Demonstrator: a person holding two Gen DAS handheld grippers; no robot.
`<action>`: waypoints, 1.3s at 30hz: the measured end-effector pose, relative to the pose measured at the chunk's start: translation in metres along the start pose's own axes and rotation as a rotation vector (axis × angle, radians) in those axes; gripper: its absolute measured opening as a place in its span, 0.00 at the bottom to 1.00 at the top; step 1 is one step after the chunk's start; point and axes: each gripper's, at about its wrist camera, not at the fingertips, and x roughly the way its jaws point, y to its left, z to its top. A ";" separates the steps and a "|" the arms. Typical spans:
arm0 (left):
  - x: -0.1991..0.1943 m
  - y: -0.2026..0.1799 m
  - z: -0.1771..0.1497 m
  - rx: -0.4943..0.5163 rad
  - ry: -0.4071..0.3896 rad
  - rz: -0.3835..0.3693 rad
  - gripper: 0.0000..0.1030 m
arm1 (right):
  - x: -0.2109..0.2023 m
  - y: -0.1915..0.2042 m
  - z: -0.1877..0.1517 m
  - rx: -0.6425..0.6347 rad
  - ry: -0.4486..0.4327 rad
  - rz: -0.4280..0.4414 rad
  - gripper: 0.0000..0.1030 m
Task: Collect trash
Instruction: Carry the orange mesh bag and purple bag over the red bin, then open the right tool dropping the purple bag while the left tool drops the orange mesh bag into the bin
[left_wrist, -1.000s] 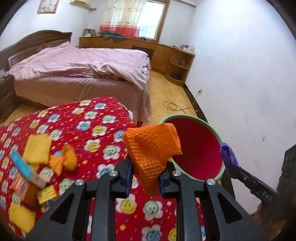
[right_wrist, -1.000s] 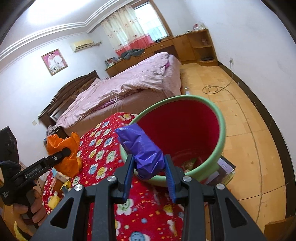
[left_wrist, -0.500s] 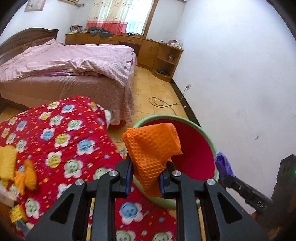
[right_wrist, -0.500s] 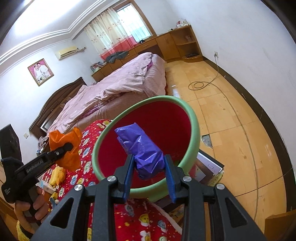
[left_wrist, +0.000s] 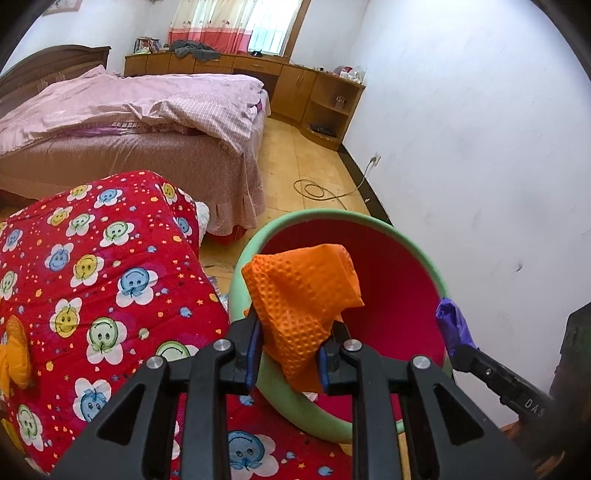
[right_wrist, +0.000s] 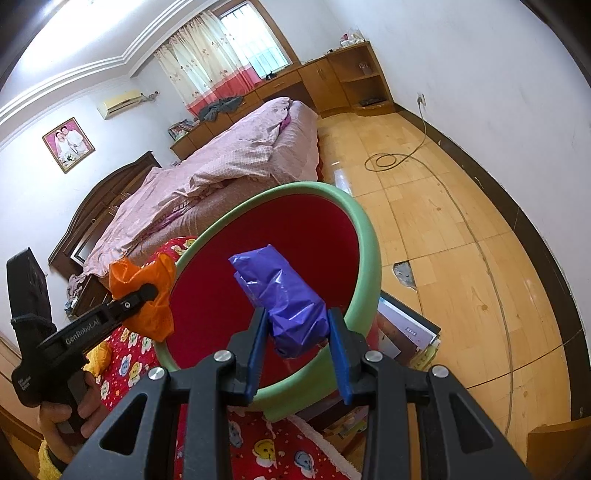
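My left gripper (left_wrist: 288, 354) is shut on an orange waffle-textured cloth (left_wrist: 303, 295) and holds it over the near rim of the bin. The bin (left_wrist: 428, 266) is round, green outside and red inside, and stands beside the red flowered table cover (left_wrist: 110, 288). My right gripper (right_wrist: 297, 343) holds a crumpled purple plastic wrapper (right_wrist: 284, 299) over the bin's (right_wrist: 369, 240) mouth, with its jaws standing a little wider than before. The wrapper (left_wrist: 452, 325) shows at the bin's right rim in the left wrist view; the orange cloth (right_wrist: 147, 295) shows at its left rim in the right wrist view.
A bed with pink covers (left_wrist: 140, 110) stands behind the table. An orange scrap (left_wrist: 14, 354) lies on the table cover at the left. A white wall (left_wrist: 480, 147) is close on the right. A cable (right_wrist: 388, 160) lies on the wooden floor, boxes (right_wrist: 406, 332) beside the bin.
Both grippers have moved from above the table to over the bin, carrying their pieces. The right gripper's jaws have spread slightly around the purple wrapper.
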 end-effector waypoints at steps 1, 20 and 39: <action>0.001 0.000 0.000 0.001 0.000 -0.001 0.22 | 0.002 0.000 0.000 -0.003 0.000 -0.004 0.34; -0.004 -0.006 0.003 0.025 0.014 0.017 0.57 | 0.013 0.009 0.003 -0.014 0.015 -0.014 0.48; -0.015 -0.017 0.003 0.047 0.032 -0.024 0.69 | -0.009 0.010 -0.003 -0.010 -0.021 0.003 0.49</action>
